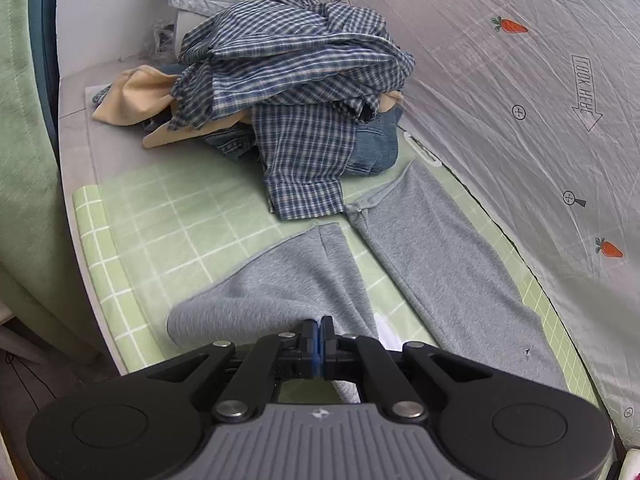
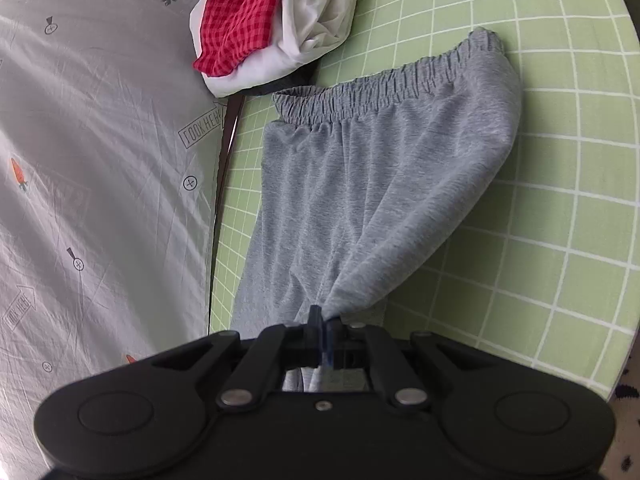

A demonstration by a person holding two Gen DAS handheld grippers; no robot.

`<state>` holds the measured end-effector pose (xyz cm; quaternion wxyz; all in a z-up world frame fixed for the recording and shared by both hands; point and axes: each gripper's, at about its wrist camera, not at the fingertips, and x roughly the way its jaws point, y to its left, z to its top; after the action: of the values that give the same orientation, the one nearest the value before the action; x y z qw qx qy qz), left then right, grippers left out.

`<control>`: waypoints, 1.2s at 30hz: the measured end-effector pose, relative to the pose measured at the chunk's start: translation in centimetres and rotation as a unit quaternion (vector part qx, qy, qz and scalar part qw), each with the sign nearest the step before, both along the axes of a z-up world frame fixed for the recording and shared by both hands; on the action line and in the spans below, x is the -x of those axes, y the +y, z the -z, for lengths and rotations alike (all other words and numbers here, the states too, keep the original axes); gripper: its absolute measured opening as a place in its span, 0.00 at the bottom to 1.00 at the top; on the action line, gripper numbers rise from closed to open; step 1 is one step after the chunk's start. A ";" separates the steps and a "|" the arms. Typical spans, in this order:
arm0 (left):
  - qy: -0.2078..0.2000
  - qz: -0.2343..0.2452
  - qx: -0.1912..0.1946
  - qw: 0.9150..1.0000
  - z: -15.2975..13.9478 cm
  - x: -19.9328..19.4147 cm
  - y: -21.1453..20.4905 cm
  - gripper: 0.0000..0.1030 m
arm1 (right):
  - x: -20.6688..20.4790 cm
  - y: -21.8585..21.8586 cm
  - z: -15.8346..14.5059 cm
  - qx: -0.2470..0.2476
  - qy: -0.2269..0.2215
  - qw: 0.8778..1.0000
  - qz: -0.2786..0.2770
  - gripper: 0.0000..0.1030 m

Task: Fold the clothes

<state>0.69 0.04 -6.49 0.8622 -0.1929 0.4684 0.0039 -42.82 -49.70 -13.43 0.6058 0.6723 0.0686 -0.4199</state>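
Left wrist view puts my left tongs (image 1: 321, 326) pinched tight on a fold of the grey sweatpants (image 1: 432, 264), lifting one leg off the green checked mat (image 1: 160, 216) while the other leg lies flat toward the bedsheet (image 1: 520, 80). My right tongs (image 2: 322, 320) are clamped just as hard on a gathered bunch of the same cloth, which pulls taut up to the elastic waistband (image 2: 384, 84).

I judge these sweatpants are mid-fold — both ends held, legs apart, not yet stacked. Beyond them a rumpled heap waits: a blue plaid shirt (image 1: 296, 68) over jeans (image 1: 376, 144) and something tan (image 1: 140, 96). By the waistband sits a bundle of red gingham and white cloth (image 2: 256, 20); whether it is folded I cannot tell.

Writing — the sheet reads "LOOK HERE" in arrows, among carrots (image 1: 510, 25). No brand legible.
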 end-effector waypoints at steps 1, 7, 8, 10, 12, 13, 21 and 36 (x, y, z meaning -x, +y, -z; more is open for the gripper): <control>0.005 -0.007 0.000 1.000 0.3 -0.6 -0.4 0.00 | -0.2 -0.3 0.7 -0.018 0.002 1.000 0.009 0.02; -0.035 -0.008 -0.029 0.999 -2.1 -2.0 -3.0 0.00 | -2.5 -1.2 -1.7 0.033 -0.003 0.999 0.016 0.02; -0.031 -0.013 -0.034 0.999 -1.7 -2.5 -3.2 0.00 | -3.1 -1.6 -1.7 0.041 0.006 0.999 0.005 0.02; -0.009 -0.031 -0.028 0.999 -0.7 -3.5 -3.5 0.00 | -4.1 -2.4 -1.2 0.027 0.029 0.999 -0.001 0.02; -0.007 -0.036 -0.033 0.999 -0.7 -4.1 -4.0 0.00 | -5.0 -2.9 -1.2 0.020 0.030 0.999 -0.001 0.02; -0.011 -0.032 -0.047 0.998 -1.0 -4.5 -4.6 0.00 | -5.4 -3.1 -1.4 0.022 0.034 0.999 -0.003 0.02; -0.062 0.036 -0.067 0.995 -2.5 -13.1 -13.0 0.00 | -12.3 -8.4 -2.6 0.070 0.072 0.993 -0.061 0.02; -0.006 0.151 -0.088 0.985 6.0 -16.2 -20.2 0.74 | -18.3 -9.0 3.5 0.147 0.222 0.949 -0.170 0.99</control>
<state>16.90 -20.13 -12.50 0.8691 -0.0433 0.4851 -0.0867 -24.47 -58.65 -16.96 0.7299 0.4438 0.2522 -0.4546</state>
